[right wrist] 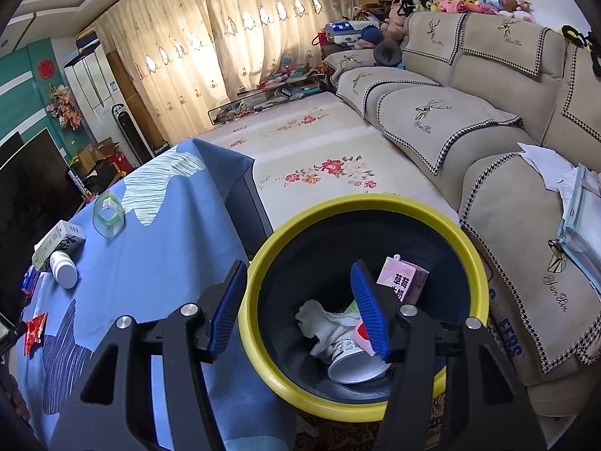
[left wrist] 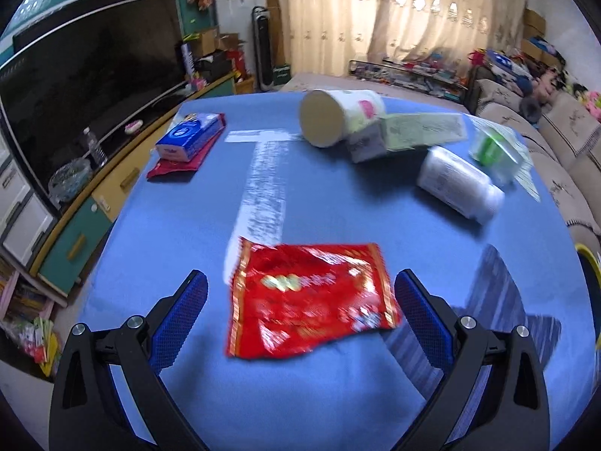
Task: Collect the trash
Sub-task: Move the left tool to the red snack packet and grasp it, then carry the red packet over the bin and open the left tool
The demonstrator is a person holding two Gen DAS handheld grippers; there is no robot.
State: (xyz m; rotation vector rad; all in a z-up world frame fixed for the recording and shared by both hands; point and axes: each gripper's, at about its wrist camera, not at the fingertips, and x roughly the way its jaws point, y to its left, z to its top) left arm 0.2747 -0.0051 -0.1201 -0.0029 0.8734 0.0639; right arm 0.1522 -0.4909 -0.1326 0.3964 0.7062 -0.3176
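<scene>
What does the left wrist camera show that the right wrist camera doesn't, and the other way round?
Left wrist only: the open left gripper over the table, a tipped paper cup, a blue tissue pack.

Right wrist only: the open, empty right gripper above the yellow-rimmed bin, with a pink carton, crumpled tissue and a cup inside.

Both: the blue tablecloth, red wrapper, white bottle.

On the bench (left wrist: 188,225) — two red wrappers (left wrist: 308,300), one paper cup (left wrist: 330,116), one white bottle (left wrist: 458,184), one tissue pack (left wrist: 191,137).
</scene>
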